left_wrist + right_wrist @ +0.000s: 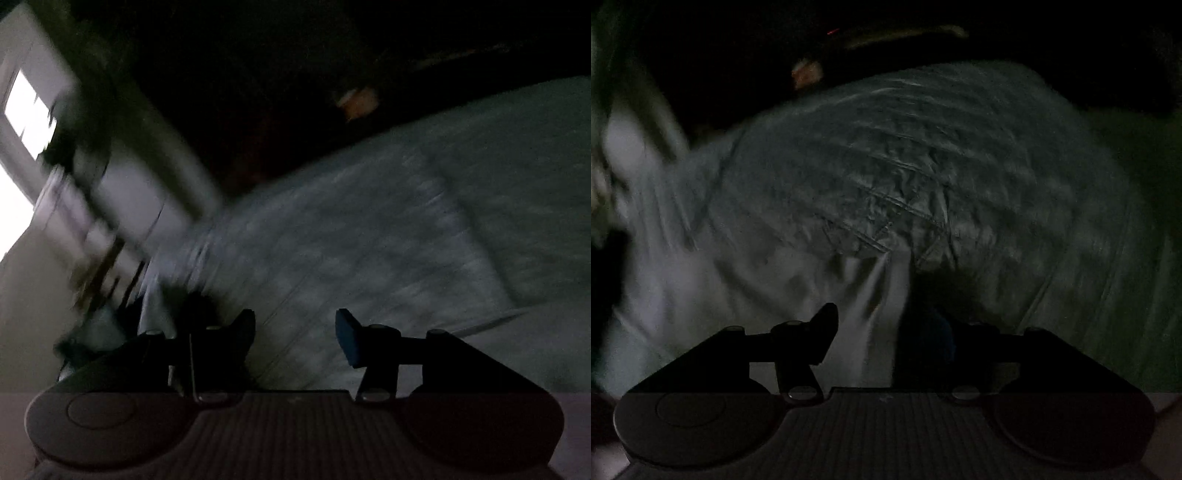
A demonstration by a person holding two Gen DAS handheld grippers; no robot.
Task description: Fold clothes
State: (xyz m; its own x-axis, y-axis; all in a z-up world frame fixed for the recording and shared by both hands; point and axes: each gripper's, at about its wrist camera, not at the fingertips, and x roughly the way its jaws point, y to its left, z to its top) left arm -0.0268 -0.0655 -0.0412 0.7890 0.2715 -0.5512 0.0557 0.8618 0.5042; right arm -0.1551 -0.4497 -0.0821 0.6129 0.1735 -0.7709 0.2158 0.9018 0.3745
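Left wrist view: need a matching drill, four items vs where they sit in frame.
Items:
1. bright white window
2. small blurred orange object
3. pale grey-green fabric
4. left gripper

Places:
A. top, just right of centre
B. bottom centre, fingers apart
C. far left edge
D. spread across the right half

Pairs: 1-C, 2-A, 3-D, 4-B

Pale grey-green woven cloth garment (905, 166), matt, creased, with stitched seams, matt black plastic right tool (882, 332), matt black left tool (295, 336) with blue pad, ribbed grey plastic housing (291, 432)
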